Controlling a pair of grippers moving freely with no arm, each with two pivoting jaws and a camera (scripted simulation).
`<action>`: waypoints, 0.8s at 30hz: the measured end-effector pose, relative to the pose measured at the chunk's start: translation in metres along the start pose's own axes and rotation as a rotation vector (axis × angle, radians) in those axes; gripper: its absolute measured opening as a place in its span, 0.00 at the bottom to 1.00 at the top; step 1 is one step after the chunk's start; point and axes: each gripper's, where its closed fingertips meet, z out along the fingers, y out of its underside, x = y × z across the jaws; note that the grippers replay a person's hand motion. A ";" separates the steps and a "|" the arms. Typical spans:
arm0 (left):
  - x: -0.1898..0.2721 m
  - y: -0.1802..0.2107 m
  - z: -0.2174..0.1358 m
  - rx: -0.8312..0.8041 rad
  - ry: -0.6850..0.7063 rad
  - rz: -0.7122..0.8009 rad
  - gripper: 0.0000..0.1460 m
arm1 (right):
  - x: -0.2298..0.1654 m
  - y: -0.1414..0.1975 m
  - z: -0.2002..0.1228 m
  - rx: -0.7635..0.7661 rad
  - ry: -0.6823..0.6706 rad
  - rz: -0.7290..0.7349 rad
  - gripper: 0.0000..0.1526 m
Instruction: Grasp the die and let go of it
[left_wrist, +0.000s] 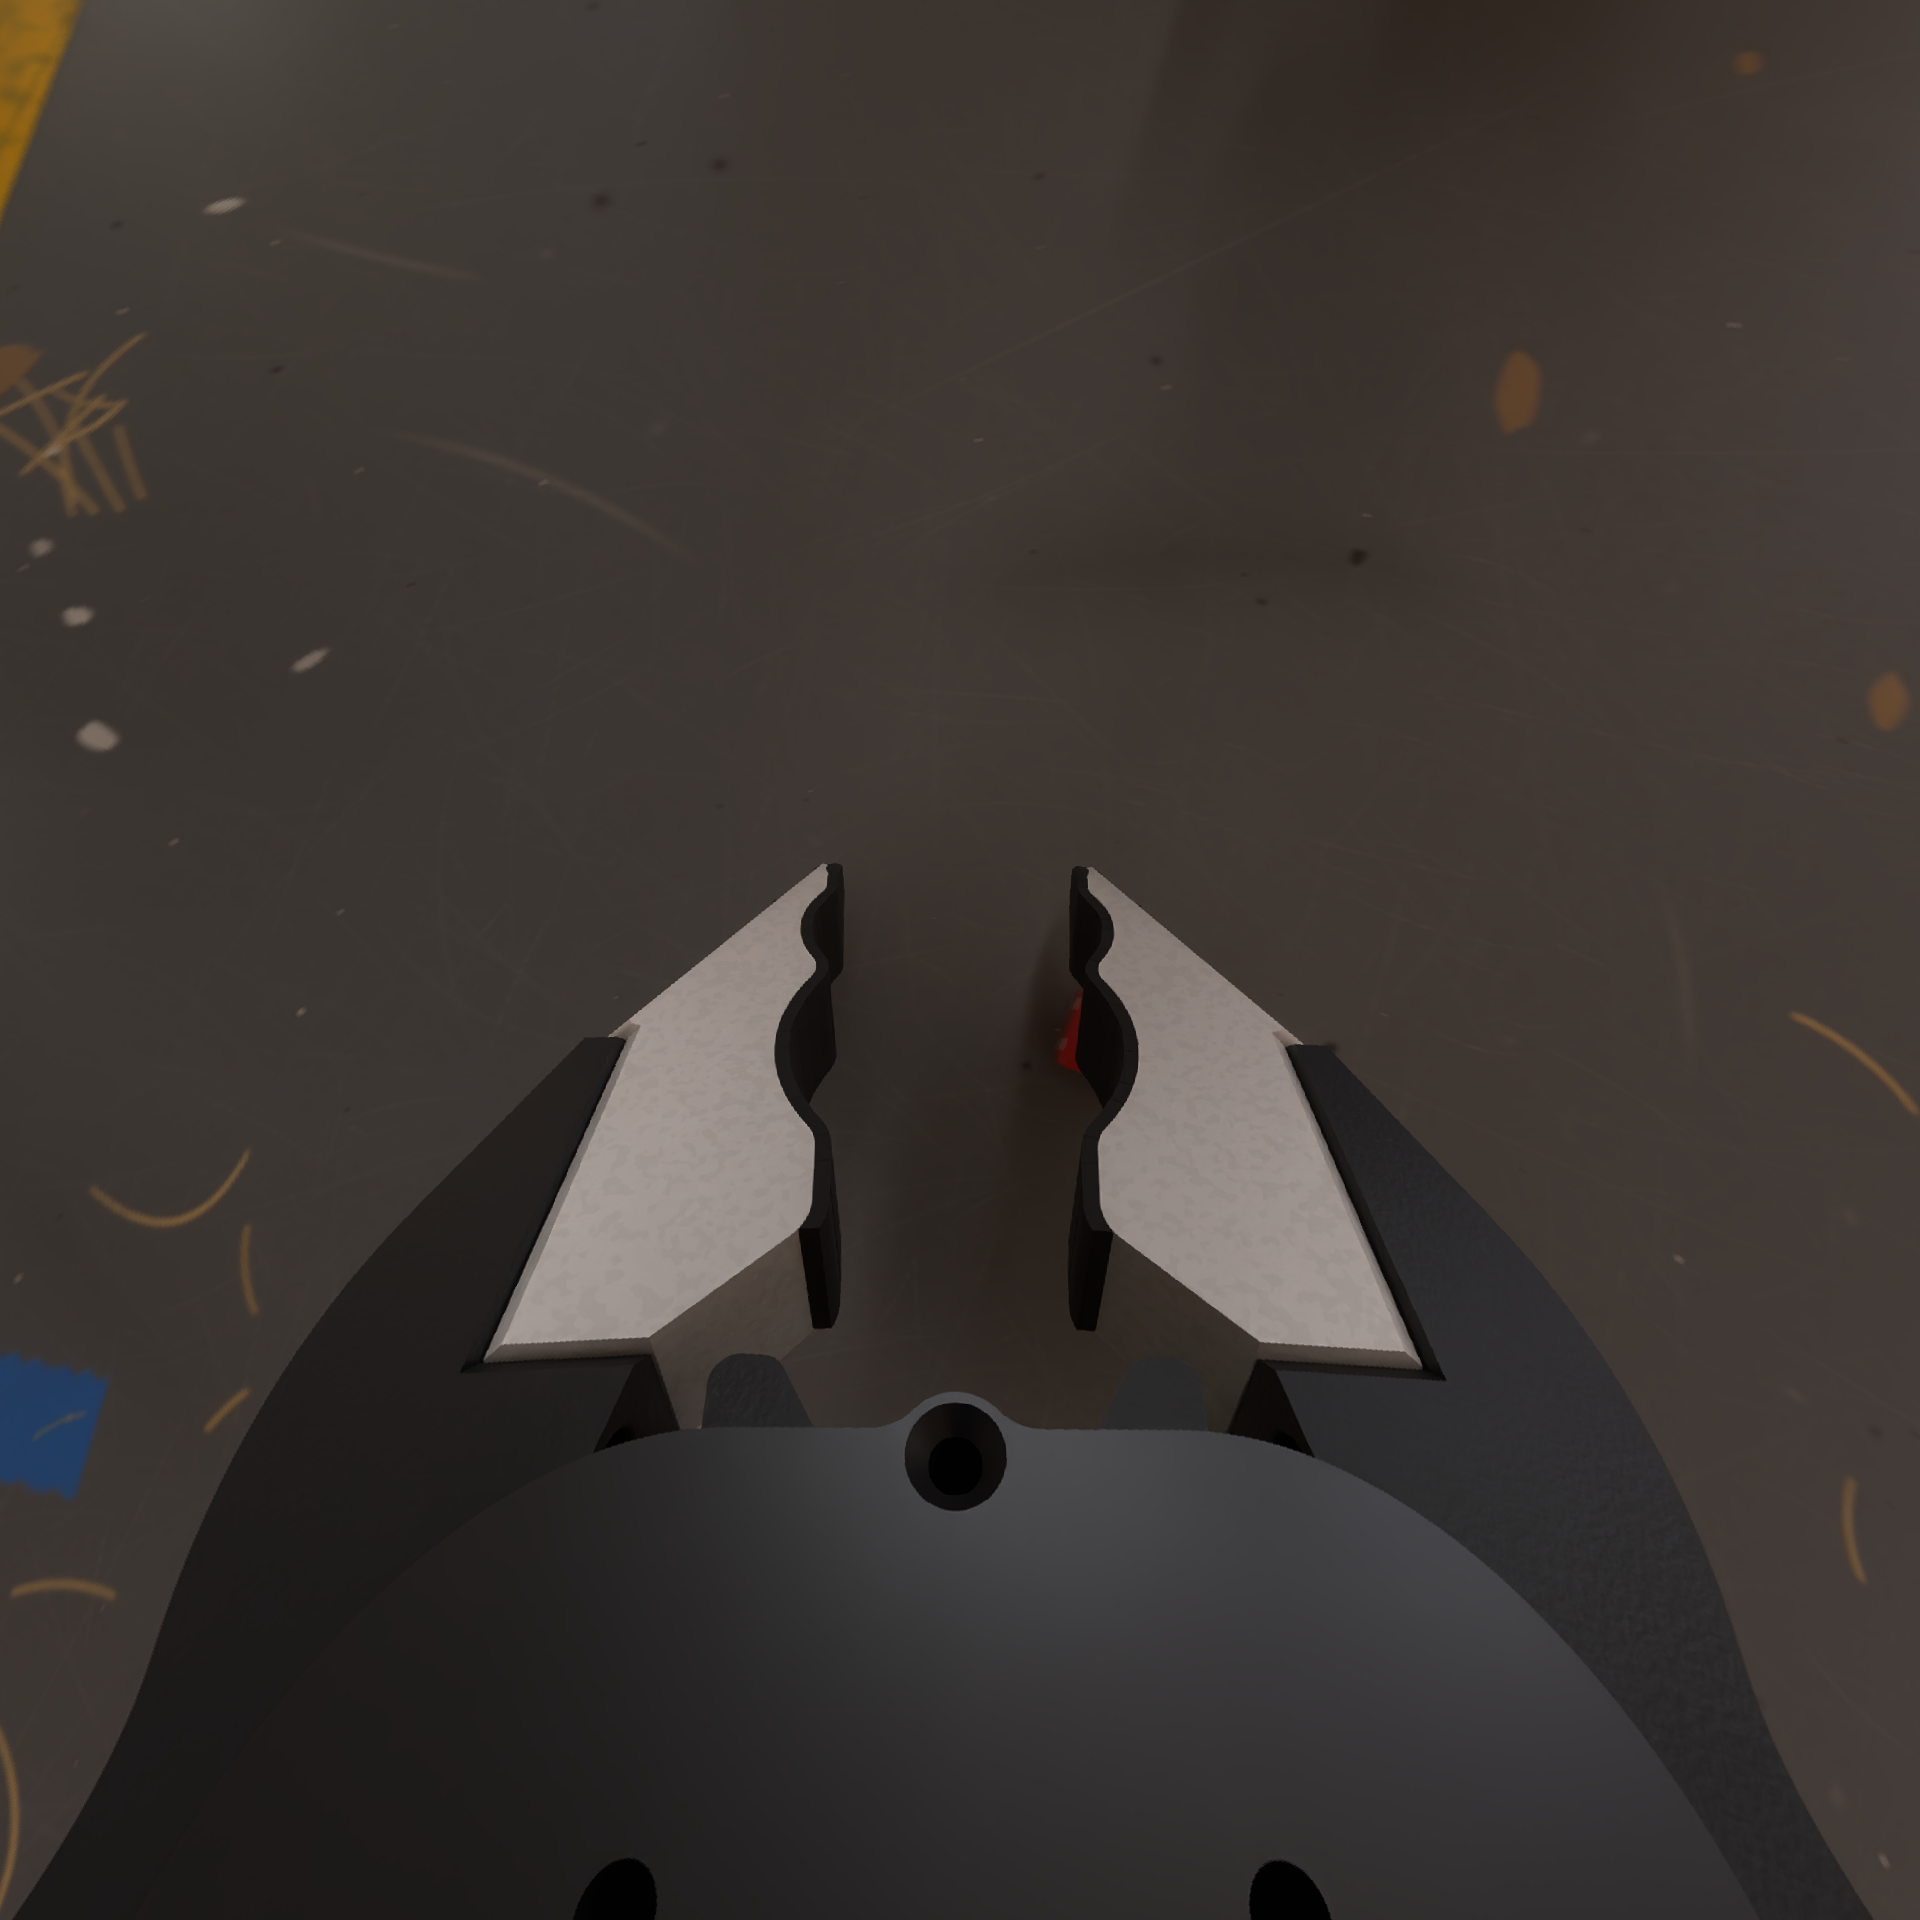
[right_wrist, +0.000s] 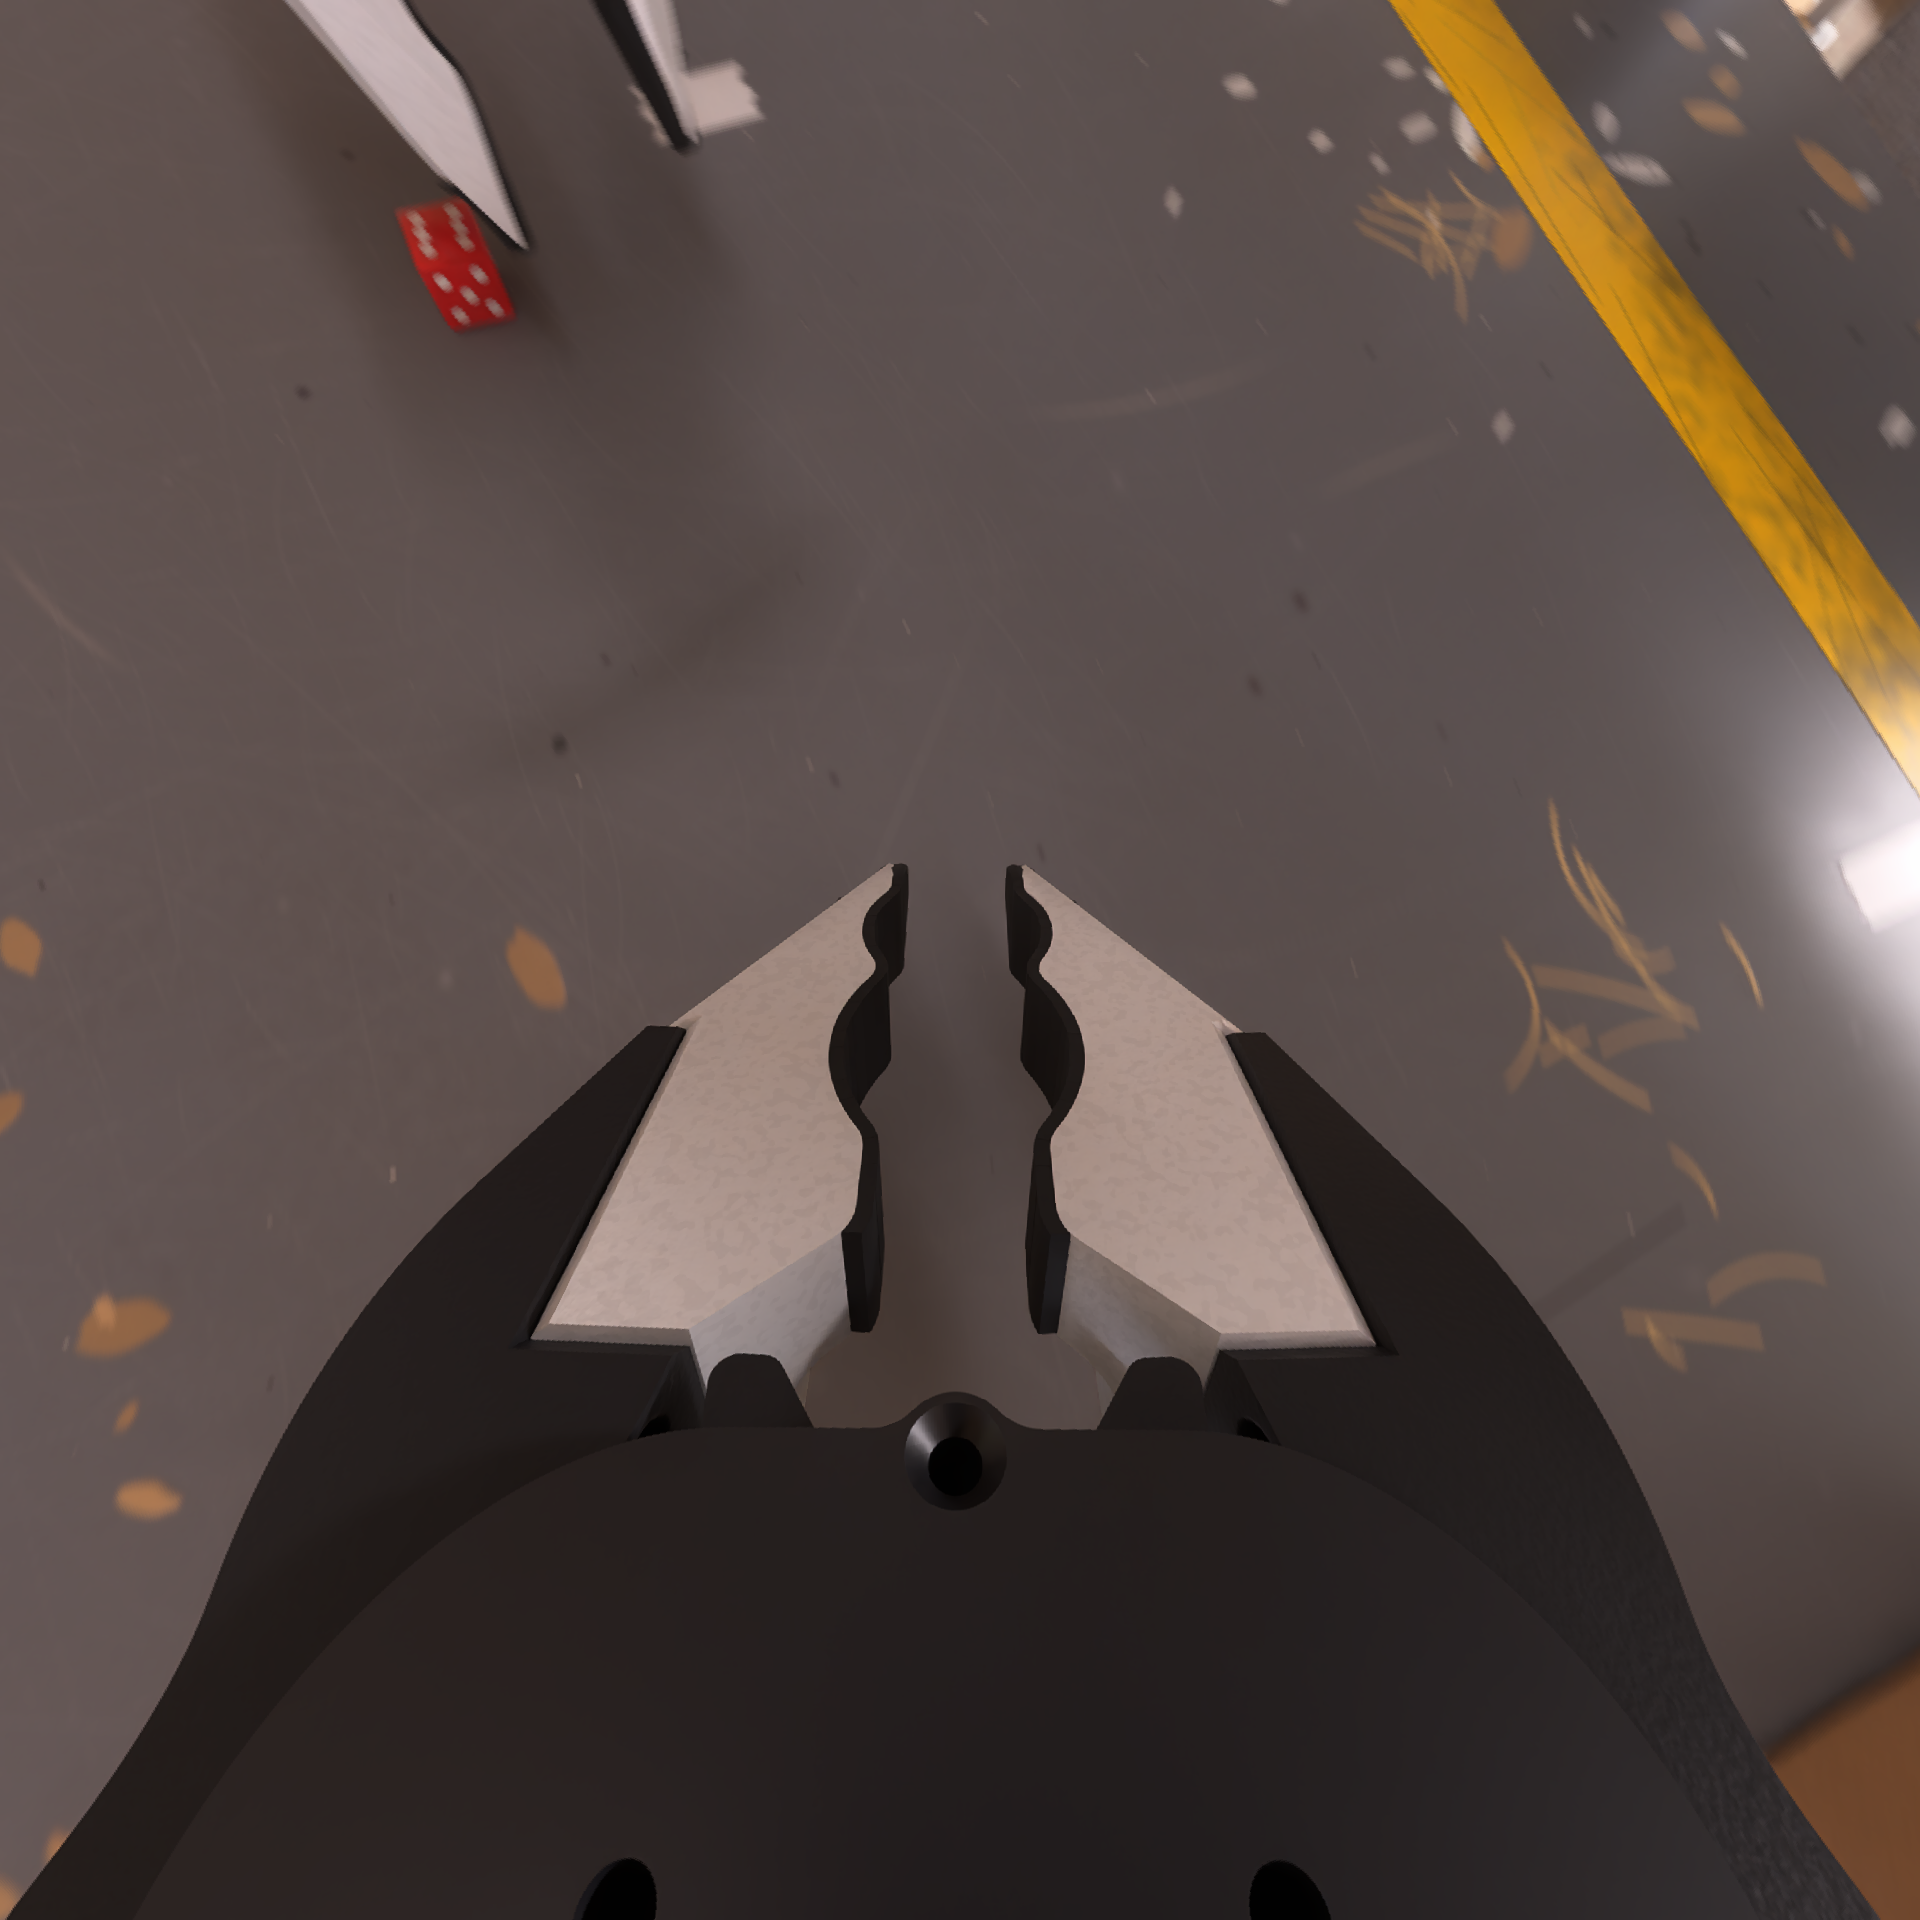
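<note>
The red die (right_wrist: 454, 265) with white pips lies on the dark grey floor at the upper left of the right wrist view. My left gripper (right_wrist: 597, 192) hangs over it there, open, with one fingertip (right_wrist: 499, 213) right beside the die; the die lies outside the gap. In the left wrist view my left gripper (left_wrist: 956, 873) is open and empty. Only a red sliver of the die (left_wrist: 1068, 1034) shows at the inner edge of its right finger (left_wrist: 1195, 1122). My right gripper (right_wrist: 956, 873) is empty, its jaws a narrow gap apart, well away from the die.
A yellow stripe (right_wrist: 1662, 343) runs across the floor at the right and also shows in the left wrist view (left_wrist: 26, 94). A blue tape patch (left_wrist: 47, 1423) lies at the left. The floor (right_wrist: 935, 520) is scuffed with orange and white marks.
</note>
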 end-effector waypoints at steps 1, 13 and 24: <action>-0.004 0.001 0.001 -0.001 -0.022 -0.011 0.30 | -0.004 -0.011 0.011 0.005 -0.024 -0.024 0.12; -0.013 0.024 -0.004 -0.030 -0.109 -0.043 0.30 | -0.009 -0.020 0.082 -0.139 -0.051 -0.081 0.12; 0.004 0.032 -0.009 -0.047 -0.129 0.009 0.29 | -0.004 -0.033 0.075 -0.083 0.007 -0.124 0.13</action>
